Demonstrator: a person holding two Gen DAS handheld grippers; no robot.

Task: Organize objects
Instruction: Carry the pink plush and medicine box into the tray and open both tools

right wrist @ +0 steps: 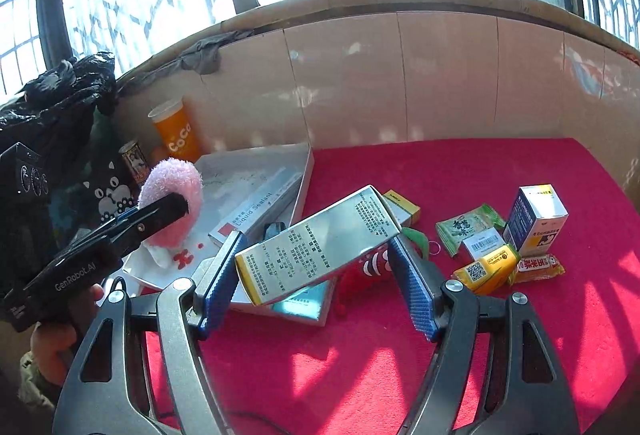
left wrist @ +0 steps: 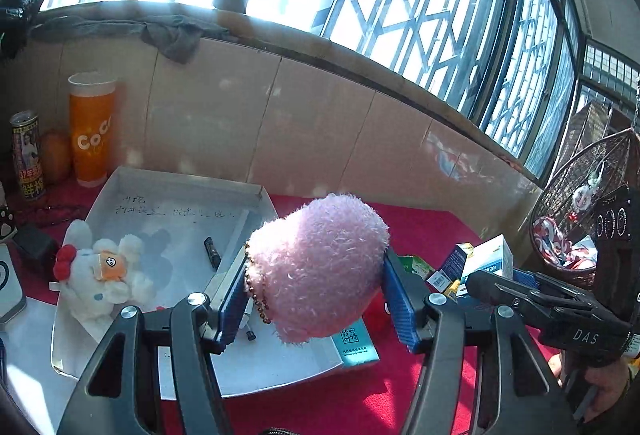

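front-right: bare red cloth (right wrist: 460,171) | right: box cluster (right wrist: 536,223) | left: white tray (left wrist: 132,187)

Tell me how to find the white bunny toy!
Look at the big white tray on the red tablecloth, below the window. The white bunny toy lies in its near left corner. It alone has red bows and an orange face patch; the other plush is pink.

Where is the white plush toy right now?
In the left wrist view, the white plush toy lies at the left of the grey tray, left of the black pen.
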